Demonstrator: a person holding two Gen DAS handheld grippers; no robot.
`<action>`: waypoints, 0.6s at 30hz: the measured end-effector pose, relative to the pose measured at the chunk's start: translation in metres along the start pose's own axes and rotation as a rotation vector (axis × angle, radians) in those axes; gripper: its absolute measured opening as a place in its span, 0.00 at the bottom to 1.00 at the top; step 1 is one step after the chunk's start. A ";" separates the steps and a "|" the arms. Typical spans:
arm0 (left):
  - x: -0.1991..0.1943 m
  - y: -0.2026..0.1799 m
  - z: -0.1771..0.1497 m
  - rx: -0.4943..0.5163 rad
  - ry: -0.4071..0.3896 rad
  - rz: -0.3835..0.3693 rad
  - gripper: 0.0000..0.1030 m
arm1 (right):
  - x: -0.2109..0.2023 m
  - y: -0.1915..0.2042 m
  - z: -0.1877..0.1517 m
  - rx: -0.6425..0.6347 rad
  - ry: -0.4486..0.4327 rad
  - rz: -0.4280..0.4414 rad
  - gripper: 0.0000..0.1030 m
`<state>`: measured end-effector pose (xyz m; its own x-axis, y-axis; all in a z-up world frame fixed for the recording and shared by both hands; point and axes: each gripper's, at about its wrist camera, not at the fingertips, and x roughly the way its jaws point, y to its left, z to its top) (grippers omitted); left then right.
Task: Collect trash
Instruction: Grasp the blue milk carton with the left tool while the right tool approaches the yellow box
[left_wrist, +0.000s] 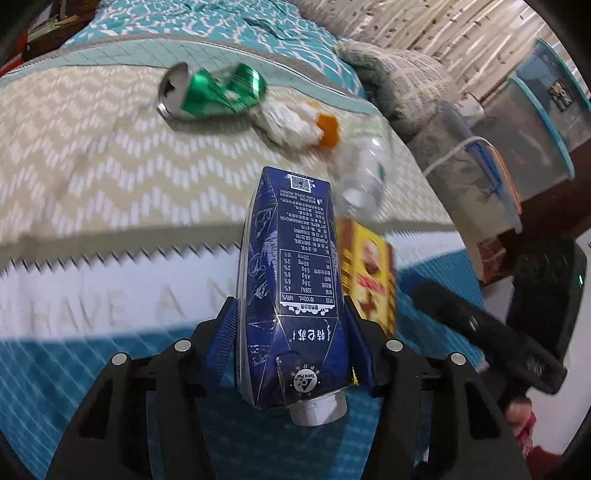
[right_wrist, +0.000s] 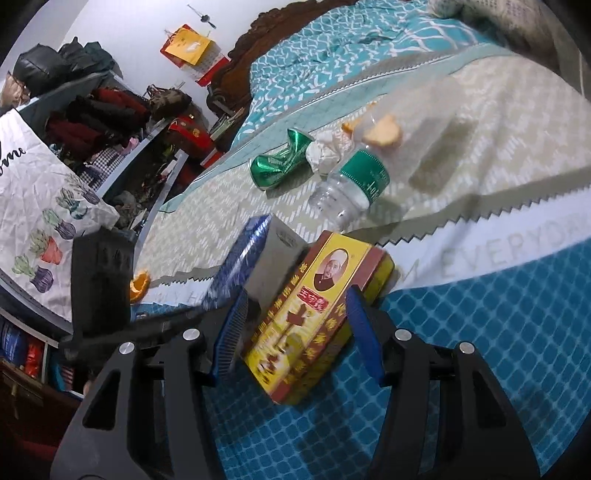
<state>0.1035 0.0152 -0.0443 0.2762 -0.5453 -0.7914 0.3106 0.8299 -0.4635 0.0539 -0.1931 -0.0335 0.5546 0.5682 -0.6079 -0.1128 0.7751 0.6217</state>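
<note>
On the bed (left_wrist: 92, 155), going left to right, I see a crushed green can (left_wrist: 212, 92) at eleven o'clock, a crumpled tissue (left_wrist: 290, 123) and orange peel (left_wrist: 328, 129) at twelve, and a clear plastic bottle (left_wrist: 364, 173) at one. My left gripper (left_wrist: 291, 317) pinches a blue milk carton (left_wrist: 291, 280) at six o'clock, both pads pressed to its sides. My right gripper (right_wrist: 297, 317) straddles a yellow box (right_wrist: 317, 314); I cannot tell whether it clamps it, as a gap shows beside the left pad.

home bedroom: bed (left_wrist: 110, 155), hanging clothes (right_wrist: 96, 118)
</note>
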 end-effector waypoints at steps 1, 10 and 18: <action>-0.001 -0.002 -0.005 0.002 0.005 -0.010 0.51 | 0.000 0.003 -0.001 -0.007 -0.001 0.000 0.56; -0.011 0.006 -0.016 -0.038 -0.009 -0.001 0.51 | -0.005 0.010 -0.015 -0.036 -0.004 -0.014 0.56; -0.020 0.012 -0.023 -0.043 -0.020 0.015 0.51 | 0.002 0.005 -0.034 -0.020 0.039 -0.015 0.56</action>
<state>0.0813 0.0385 -0.0435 0.2992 -0.5343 -0.7906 0.2670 0.8423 -0.4682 0.0259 -0.1792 -0.0487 0.5240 0.5665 -0.6360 -0.1213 0.7887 0.6027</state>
